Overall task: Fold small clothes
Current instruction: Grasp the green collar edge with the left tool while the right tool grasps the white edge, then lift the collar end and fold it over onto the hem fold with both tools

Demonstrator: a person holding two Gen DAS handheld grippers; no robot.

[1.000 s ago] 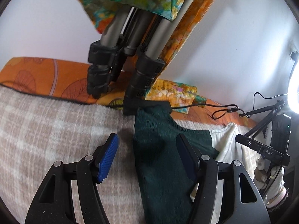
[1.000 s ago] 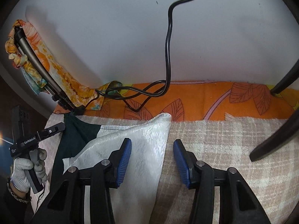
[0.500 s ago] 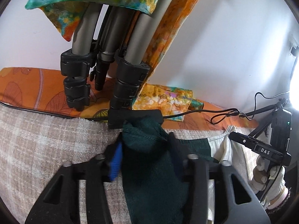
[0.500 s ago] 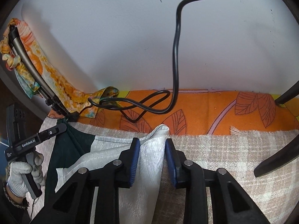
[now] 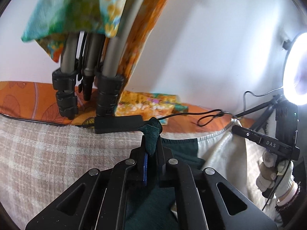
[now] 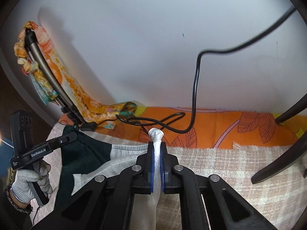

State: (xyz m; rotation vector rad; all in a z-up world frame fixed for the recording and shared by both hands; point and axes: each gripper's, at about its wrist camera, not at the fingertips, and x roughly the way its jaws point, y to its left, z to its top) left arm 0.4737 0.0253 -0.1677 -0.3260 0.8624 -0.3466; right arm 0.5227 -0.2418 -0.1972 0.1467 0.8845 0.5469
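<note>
At lower centre of each wrist view, the left gripper (image 5: 151, 153) pinches the green corner and the right gripper (image 6: 157, 164) the white corner of a soft, limp garment (image 6: 92, 153) lying on the checked blanket (image 6: 220, 163)

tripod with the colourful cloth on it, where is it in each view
Left wrist: the tripod fills the upper left, legs ending on the orange sheet.
Right wrist: it leans along the far left edge.
Shared landmark: the orange sheet against the wall.
</note>
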